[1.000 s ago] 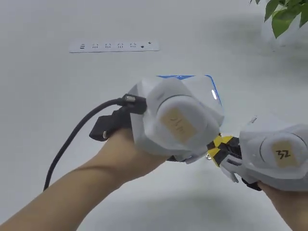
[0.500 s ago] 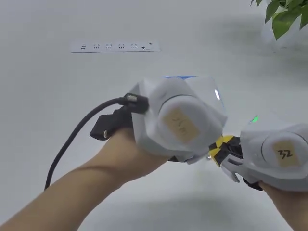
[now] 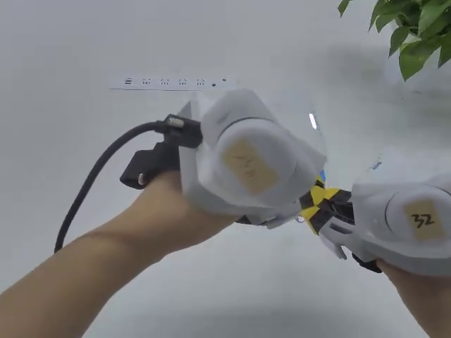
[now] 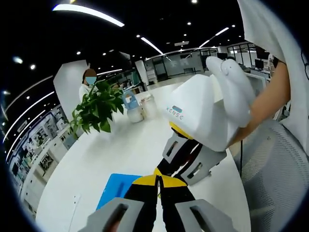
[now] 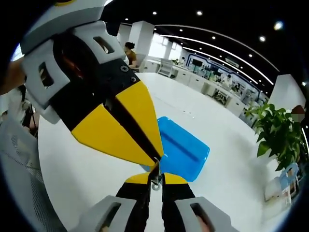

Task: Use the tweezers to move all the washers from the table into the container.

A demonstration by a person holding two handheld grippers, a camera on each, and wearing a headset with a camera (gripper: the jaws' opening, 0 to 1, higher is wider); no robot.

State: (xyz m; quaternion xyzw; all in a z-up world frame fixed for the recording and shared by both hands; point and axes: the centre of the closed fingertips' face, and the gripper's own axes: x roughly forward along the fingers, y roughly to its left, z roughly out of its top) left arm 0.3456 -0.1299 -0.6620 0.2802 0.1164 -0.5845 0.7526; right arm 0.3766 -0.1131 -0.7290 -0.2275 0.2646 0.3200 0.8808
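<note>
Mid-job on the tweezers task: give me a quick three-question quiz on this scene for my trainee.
1. True or false: the blue container lies on the white table beyond the gripper tips.
2. How do the left gripper and right gripper stand? A: tip to tip, both shut. B: far apart, both open. C: one lying on the table.
3. Fill in: in the head view, a white ____ lies on the table beyond the grippers.
Key: 1 true. 2 A; a small metal piece sits between the right gripper's jaws. 3 power strip.
</note>
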